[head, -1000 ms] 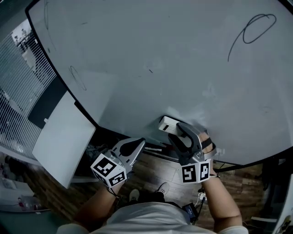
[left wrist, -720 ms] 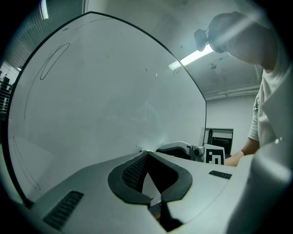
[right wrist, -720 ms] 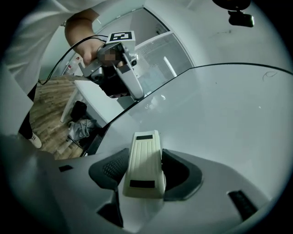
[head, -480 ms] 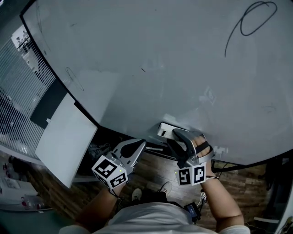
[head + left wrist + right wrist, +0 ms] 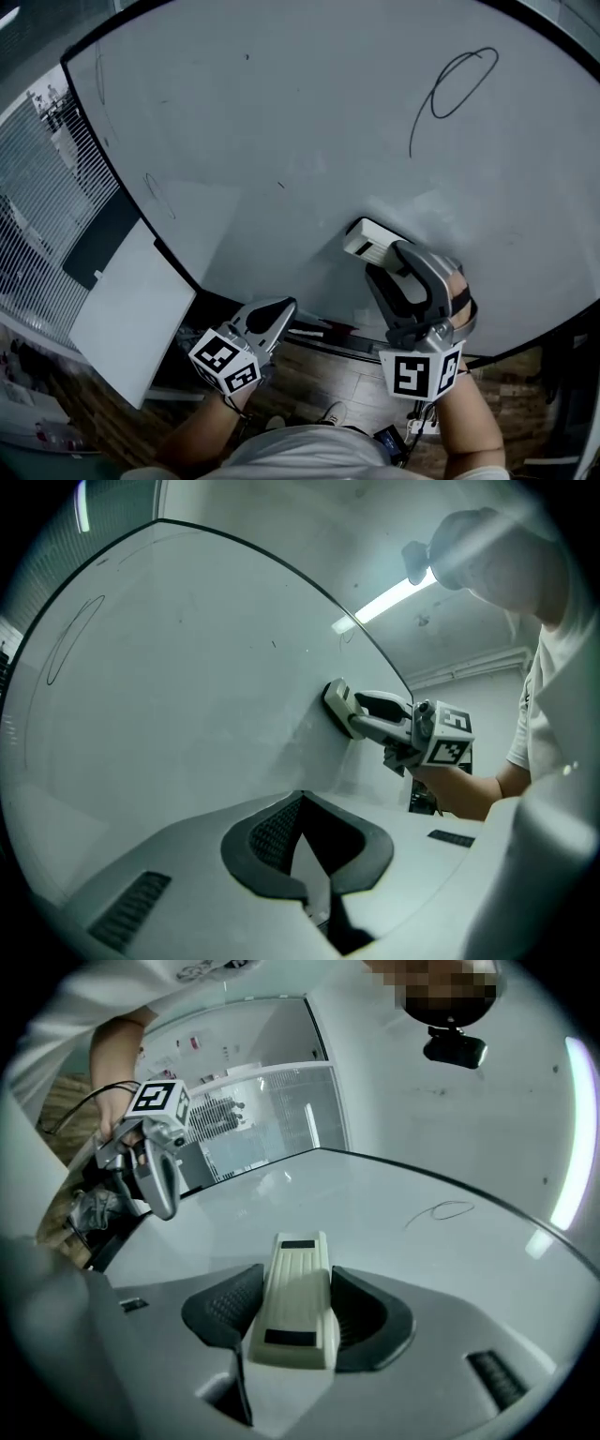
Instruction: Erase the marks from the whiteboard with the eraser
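Evidently barely started: grips the eraser (image 5: 363, 238) in the right hand-held gripper (image 5: 384, 257), flat on the whiteboard (image 5: 281, 112); holds the left hand-held gripper (image 5: 302, 803) closed, empty; leaves looped scribble (image 5: 459, 82) and faint oval (image 5: 159, 195) unerased.

Nothing legible anywhere. Only square black-and-white code markers on the cubes of the left tool (image 5: 277, 311) and right tool (image 5: 389, 258); wordless loops (image 5: 464, 82) on the whiteboard (image 5: 281, 112); wall notices (image 5: 192, 1042) too small to read.
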`<state>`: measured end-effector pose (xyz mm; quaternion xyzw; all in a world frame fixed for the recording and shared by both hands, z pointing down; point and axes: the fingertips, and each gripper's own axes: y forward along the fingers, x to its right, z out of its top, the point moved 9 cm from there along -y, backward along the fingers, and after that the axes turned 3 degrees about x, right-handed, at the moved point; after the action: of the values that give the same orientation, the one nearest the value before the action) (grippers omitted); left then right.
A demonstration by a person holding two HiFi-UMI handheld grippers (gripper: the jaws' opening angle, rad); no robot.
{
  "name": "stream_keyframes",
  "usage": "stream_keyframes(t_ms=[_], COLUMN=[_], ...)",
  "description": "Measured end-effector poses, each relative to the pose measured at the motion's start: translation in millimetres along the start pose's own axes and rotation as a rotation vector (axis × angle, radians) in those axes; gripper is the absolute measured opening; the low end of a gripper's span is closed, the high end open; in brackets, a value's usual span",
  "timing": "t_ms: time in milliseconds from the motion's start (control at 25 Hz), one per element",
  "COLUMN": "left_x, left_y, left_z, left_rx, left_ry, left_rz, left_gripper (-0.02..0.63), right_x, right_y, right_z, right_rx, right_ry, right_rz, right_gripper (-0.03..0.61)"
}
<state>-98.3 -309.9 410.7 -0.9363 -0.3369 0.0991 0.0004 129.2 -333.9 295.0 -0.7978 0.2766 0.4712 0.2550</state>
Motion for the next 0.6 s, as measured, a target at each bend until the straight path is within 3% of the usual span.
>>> stream_keyframes(t_ms=[240, 600], left_x=[1, -7], left_y=[7, -10], left_z=[17, 32], left_rx=[0.027, 0.048], left_ry=[0.028, 0.048], left_rz=[-0.051, -0.116], left_gripper=[0.006, 0.006], right_x=[57, 57], right_y=[-10, -4], right_z=[14, 23], right_rx=[-0.074, -0.235], right_ry=[-0.014, 0.047], right_rz=[-0.110, -0.184], right_gripper=[0.232, 0.232])
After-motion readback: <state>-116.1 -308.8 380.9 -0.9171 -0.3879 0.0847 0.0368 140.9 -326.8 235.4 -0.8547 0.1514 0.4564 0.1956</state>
